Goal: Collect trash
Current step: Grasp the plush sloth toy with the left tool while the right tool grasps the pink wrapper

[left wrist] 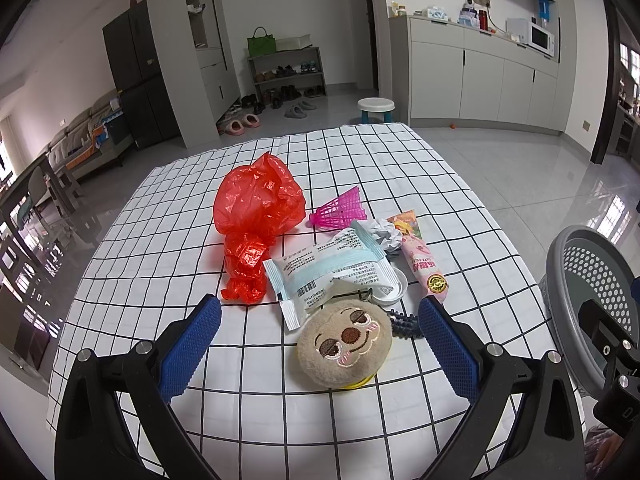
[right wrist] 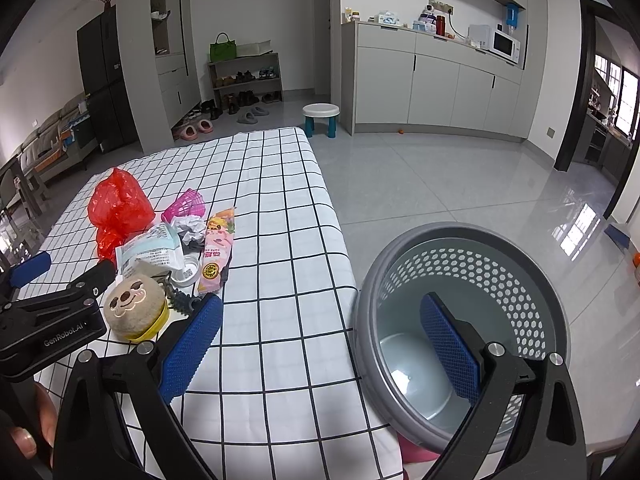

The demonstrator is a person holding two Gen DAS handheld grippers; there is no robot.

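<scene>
With the bin (right wrist: 460,320) seen empty off the bench (right wrist: 280,280) edge and both grippers, left (left wrist: 320,344) and right (right wrist: 320,344), spread wide and holding nothing, collection seems barely begun, so a wrapper (left wrist: 332,272) from the pile must be grasped next.

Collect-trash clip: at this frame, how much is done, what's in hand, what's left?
Done: nothing visible; the grey basket looks empty inside. In hand: nothing; the left gripper is open around the plush toy, and the right gripper is open beside the basket. Left: red plastic bag, white wrapper, crumpled paper, pink snack packet all remain on the checked tablecloth.
</scene>
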